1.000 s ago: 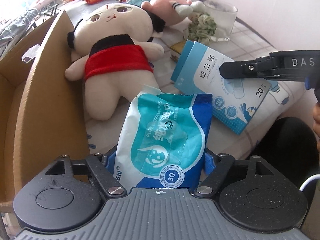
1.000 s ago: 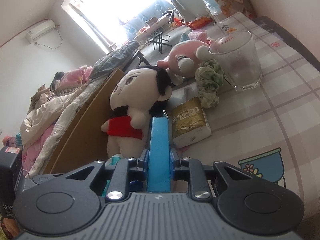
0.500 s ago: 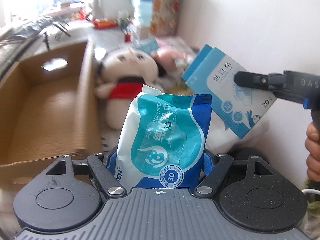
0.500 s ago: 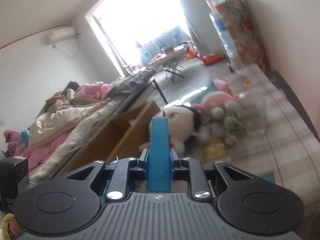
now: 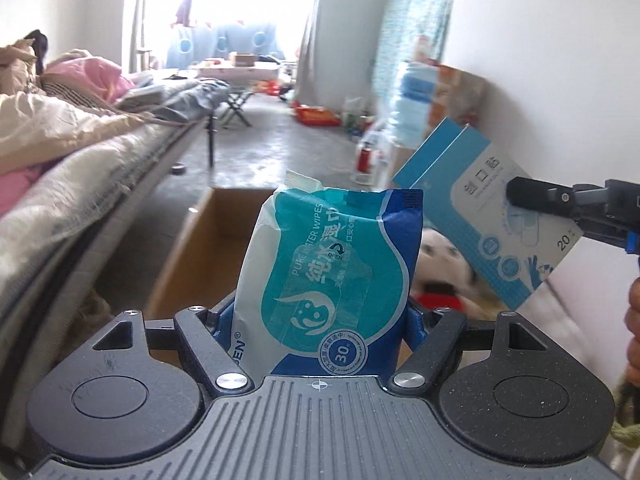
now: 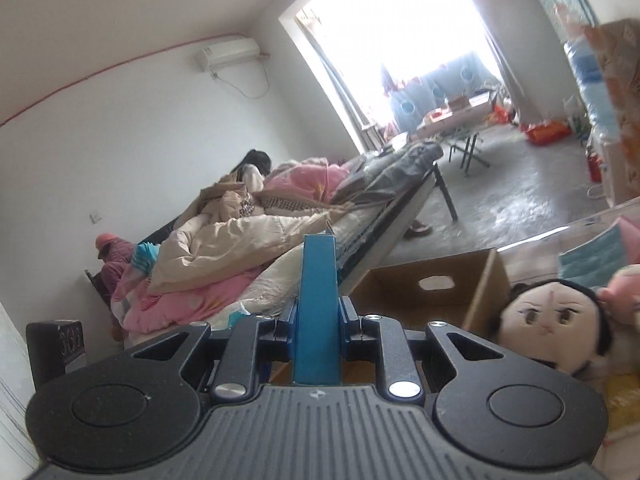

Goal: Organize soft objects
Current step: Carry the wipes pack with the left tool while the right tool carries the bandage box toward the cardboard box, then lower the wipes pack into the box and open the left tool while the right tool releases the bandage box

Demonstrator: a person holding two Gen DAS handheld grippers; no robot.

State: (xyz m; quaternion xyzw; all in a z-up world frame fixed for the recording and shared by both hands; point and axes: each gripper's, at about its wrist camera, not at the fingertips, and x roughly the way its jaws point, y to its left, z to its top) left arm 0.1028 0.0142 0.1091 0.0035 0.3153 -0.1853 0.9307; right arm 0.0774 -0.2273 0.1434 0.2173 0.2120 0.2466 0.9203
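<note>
My left gripper (image 5: 316,316) is shut on a teal and white wet wipes pack (image 5: 332,276) and holds it upright in the air. My right gripper (image 6: 318,320) is shut on a thin blue box of plasters (image 6: 318,312), seen edge-on; in the left wrist view the box (image 5: 480,208) hangs at the right, clamped by the right gripper's fingers (image 5: 560,200). An open cardboard box (image 5: 204,248) lies below and ahead, also in the right wrist view (image 6: 432,288). A plush doll with black hair and red shirt (image 6: 552,320) lies right of the box.
A bed piled with pink and cream quilts (image 6: 240,248) runs along the left (image 5: 60,168). A pink plush (image 6: 624,280) and a blue pack (image 6: 592,260) lie beyond the doll. A bare concrete floor (image 5: 272,140) stretches to the window.
Both grippers have risen and tilted up with their loads. The doll and table have dropped low in view; the room and bed now fill the frames.
</note>
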